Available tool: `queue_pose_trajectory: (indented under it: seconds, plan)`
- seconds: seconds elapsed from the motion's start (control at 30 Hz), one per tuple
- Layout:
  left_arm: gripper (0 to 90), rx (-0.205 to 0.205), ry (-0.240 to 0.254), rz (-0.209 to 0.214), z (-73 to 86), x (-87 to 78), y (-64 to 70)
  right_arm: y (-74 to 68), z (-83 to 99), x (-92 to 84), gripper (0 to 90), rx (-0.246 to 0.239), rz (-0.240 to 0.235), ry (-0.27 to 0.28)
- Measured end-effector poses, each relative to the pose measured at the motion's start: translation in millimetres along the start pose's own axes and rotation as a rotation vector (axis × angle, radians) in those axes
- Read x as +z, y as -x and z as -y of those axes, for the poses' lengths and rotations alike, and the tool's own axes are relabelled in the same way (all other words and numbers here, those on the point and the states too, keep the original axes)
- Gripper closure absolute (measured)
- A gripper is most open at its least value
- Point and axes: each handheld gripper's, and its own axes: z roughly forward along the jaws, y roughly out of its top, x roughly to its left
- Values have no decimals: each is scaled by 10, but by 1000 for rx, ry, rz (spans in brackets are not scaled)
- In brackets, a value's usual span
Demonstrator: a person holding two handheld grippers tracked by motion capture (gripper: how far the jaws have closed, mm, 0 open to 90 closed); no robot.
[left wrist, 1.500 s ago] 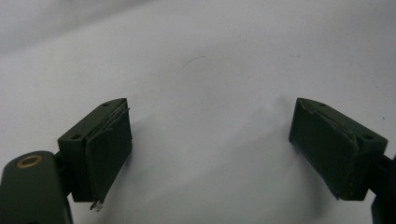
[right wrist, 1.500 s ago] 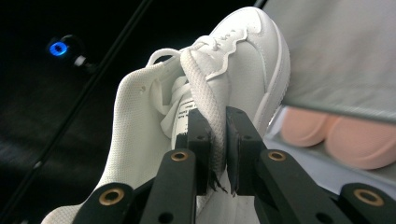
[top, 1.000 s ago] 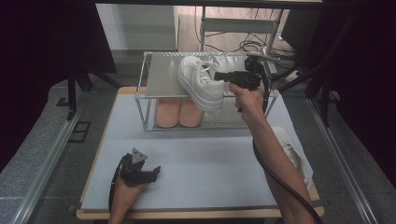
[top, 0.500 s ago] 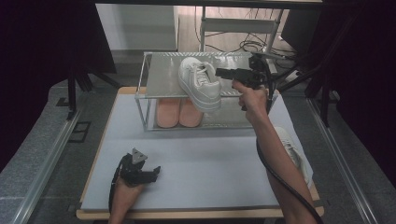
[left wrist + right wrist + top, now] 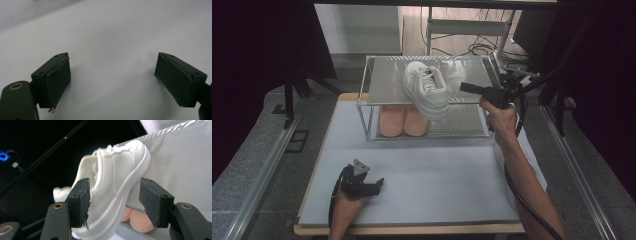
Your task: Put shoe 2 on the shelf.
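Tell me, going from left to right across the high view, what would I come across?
Left gripper resting on the table mat → pink shoes on the rack's lower shelf → white sneaker on the top shelf → right gripper, its jaws apart and clear of the sneaker.

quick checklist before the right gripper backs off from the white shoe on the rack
1. White shoe on the rack's top shelf: ok.
2. Shoe fully supported: not ok, its heel juts past the front edge.
3. Right gripper released: ok, jaws have just been opening and stand apart from the shoe in the high view.
4. Pink pair on the lower shelf undisturbed: ok.
5. Left gripper parked open on the table mat: ok.
6. Shoe stable without support: cannot tell.
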Motion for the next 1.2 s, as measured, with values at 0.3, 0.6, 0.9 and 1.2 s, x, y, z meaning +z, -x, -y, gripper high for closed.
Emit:
queue_pose_trajectory:
  seconds: [0.3,0.6,0.9,1.2]
  plan:
    - [134,3,0,-2,0,-1,1,-106,318,-142,463,-74,-15,-35]
    - [134,3,-1,-2,0,-1,1,-382,675,-100,797,-179,-82,-106]
    - [134,-1,0,1,0,0,-1,-523,746,105,899,-252,-56,-140]
    - [135,1,-6,5,-1,-2,-9,-457,766,319,900,-237,-61,-142]
